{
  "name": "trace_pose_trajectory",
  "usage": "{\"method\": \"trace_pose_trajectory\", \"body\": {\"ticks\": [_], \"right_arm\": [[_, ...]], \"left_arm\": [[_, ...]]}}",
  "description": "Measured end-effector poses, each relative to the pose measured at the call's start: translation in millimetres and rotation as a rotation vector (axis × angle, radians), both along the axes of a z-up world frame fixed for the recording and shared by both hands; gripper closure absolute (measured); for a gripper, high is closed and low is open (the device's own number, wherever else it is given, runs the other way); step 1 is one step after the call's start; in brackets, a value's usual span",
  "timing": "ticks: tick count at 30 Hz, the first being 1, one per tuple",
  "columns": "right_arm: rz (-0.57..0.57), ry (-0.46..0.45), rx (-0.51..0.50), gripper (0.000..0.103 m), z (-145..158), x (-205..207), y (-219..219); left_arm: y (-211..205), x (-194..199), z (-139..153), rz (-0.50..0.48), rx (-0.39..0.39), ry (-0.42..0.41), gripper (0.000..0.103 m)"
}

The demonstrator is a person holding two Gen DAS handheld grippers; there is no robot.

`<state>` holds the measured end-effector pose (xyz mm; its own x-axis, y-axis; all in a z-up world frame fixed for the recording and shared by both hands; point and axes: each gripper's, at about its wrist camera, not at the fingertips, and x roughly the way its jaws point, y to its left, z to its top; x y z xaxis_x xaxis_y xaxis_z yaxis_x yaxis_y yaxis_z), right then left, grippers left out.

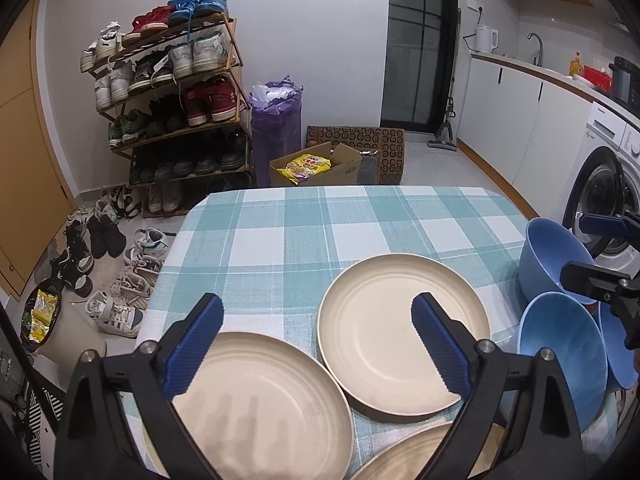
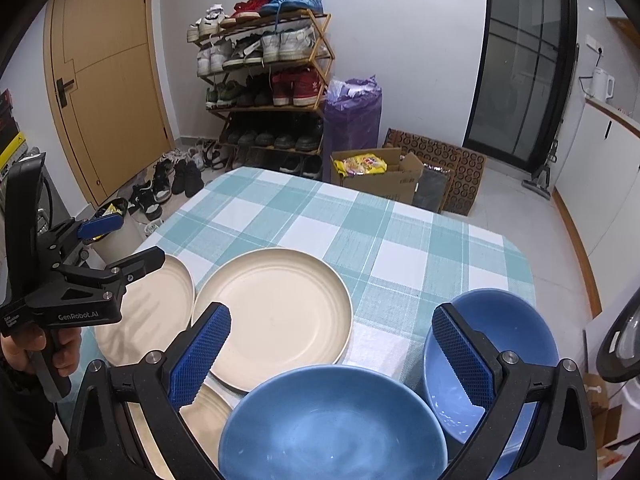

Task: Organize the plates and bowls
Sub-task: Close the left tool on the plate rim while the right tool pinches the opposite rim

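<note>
Teal-and-white checked cloth covers the worktop [image 2: 400, 248], the biggest thing here, with its far half bare and all the crockery crowded along the near edge. Next in size are the cream plates: one far plate [image 1: 404, 336] sits near the middle, a left plate [image 1: 256, 404] lies just beside it and seems to tuck under its rim, and a third [image 1: 416, 456] peeks in at the very near edge, mostly hidden. To the right stand the blue bowls, a near bowl [image 2: 332, 424] and a far bowl [image 2: 516, 344] touching or nearly so; the left view hints at a third behind them (I cannot be sure).

The left gripper [image 1: 318, 344] hovers over the plates with its fingers spread wide and nothing between them. The right gripper [image 2: 332, 356] is likewise spread wide and empty, poised over the bowls.

What the coming move likely turns on is this split: plates lie below and ahead of the left fingers, bowls directly under the right ones, so each hand is nearer its own kind. The near bowl sits square between the right fingers, its rim just ahead of them, which makes it the easiest first pick for nesting. Round ware has no long axis, so any rim grasp would do.
</note>
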<state>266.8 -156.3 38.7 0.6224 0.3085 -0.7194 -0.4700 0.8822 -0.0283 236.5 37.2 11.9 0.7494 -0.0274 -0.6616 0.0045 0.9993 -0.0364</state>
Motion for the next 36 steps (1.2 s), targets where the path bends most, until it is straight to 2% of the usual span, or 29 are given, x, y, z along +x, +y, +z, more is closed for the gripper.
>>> {"method": "trace_pose_trajectory", "body": {"ticks": [6, 14, 16, 21, 27, 33, 36], "right_arm": [[0.004, 0.039, -0.023, 0.0, -8, 18, 4], [0.012, 0.084, -0.047, 0.0, -20, 33, 12], [0.018, 0.093, -0.054, 0.0, -24, 36, 15], [0.025, 0.121, -0.074, 0.001, -33, 45, 24], [0.036, 0.164, -0.101, 0.008, -43, 54, 35], [0.012, 0.265, -0.117, 0.023, -62, 74, 40], [0.006, 0.303, -0.13, 0.025, -71, 82, 41]], "left_arm": [[-2, 10, -9, -0.018, -0.013, 0.032, 0.017], [-3, 24, -25, -0.026, -0.02, 0.073, 0.018], [-4, 29, -30, -0.033, -0.025, 0.092, 0.025], [-6, 36, -44, -0.045, -0.025, 0.123, 0.029], [-5, 47, -56, -0.061, -0.039, 0.167, 0.032], [-3, 54, -67, -0.072, -0.051, 0.203, 0.034], [-3, 56, -73, -0.071, -0.053, 0.221, 0.036]]}}
